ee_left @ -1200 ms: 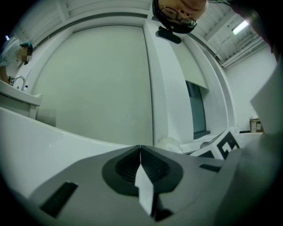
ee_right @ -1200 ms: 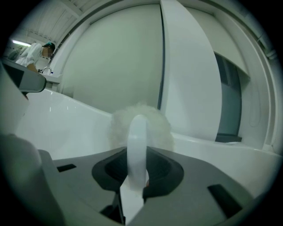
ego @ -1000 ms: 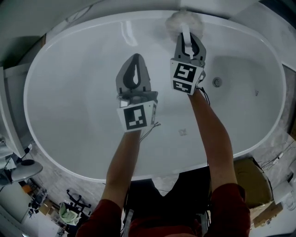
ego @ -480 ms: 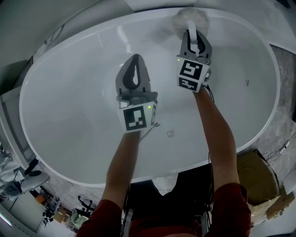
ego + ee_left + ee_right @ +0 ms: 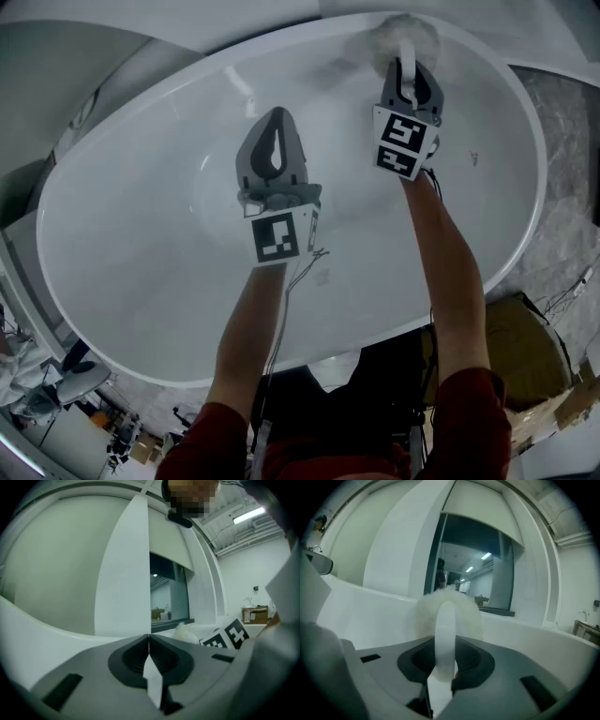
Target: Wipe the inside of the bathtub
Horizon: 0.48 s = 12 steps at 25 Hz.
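The bathtub (image 5: 141,262) is a white, glossy oval with a smooth, bare inside. At its far wall, just under the rim, sits the brush (image 5: 405,34): a pale, fluffy round head on a white looped handle (image 5: 409,73).

The right claw (image 5: 410,67) is clamped on that handle, which stands upright between its jaws in the right gripper view, with the fluffy head (image 5: 457,609) just beyond the tips against the tub wall. The right forearm (image 5: 448,272) stretches far across the tub.

The left claw (image 5: 275,116) hangs over the middle of the tub, pointing toward the far side, its jaws pressed together with nothing between them (image 5: 149,638). The left forearm (image 5: 251,328) reaches less far. Both sleeves (image 5: 469,412) are dark red.
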Each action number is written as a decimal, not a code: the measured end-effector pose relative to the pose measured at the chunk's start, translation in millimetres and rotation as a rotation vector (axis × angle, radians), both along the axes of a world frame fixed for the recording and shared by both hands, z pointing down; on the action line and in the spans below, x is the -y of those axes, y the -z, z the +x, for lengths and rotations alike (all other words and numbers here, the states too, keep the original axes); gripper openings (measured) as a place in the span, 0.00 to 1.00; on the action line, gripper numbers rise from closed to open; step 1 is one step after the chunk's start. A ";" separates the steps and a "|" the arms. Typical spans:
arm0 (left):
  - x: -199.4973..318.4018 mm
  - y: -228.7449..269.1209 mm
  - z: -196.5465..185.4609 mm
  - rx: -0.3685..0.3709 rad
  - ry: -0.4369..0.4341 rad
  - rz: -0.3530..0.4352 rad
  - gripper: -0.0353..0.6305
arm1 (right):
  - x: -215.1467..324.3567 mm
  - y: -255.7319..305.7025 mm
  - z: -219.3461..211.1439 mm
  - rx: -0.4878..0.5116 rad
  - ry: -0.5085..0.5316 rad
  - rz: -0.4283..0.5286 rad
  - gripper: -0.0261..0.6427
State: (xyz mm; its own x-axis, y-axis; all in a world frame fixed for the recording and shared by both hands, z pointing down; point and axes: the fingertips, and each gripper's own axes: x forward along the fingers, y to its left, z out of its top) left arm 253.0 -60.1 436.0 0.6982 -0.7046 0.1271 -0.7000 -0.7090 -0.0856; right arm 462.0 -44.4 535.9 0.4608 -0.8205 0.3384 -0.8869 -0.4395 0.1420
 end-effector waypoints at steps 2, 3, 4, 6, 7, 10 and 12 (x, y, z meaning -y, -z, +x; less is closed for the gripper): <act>-4.4 1.0 14.7 -0.005 -0.017 0.002 0.08 | -4.9 -1.5 9.6 -0.019 0.004 -0.012 0.17; -6.3 1.9 21.1 -0.011 -0.021 -0.007 0.08 | -5.8 -2.0 12.0 -0.025 0.007 -0.015 0.17; -7.8 3.0 26.6 -0.020 -0.023 -0.020 0.08 | -6.2 -2.1 13.4 -0.024 0.008 -0.015 0.17; -10.1 4.5 33.1 -0.029 -0.025 -0.035 0.08 | -6.9 -2.0 14.8 -0.018 0.006 -0.012 0.17; -11.1 4.9 34.8 -0.030 -0.024 -0.036 0.08 | -7.9 -2.2 15.5 -0.015 0.005 -0.011 0.17; -11.8 7.1 37.0 -0.031 -0.015 -0.036 0.08 | -11.4 -4.0 20.4 -0.012 -0.011 -0.019 0.17; -11.9 9.5 37.3 -0.029 -0.007 -0.031 0.08 | -12.4 -6.4 22.2 -0.010 -0.014 -0.029 0.17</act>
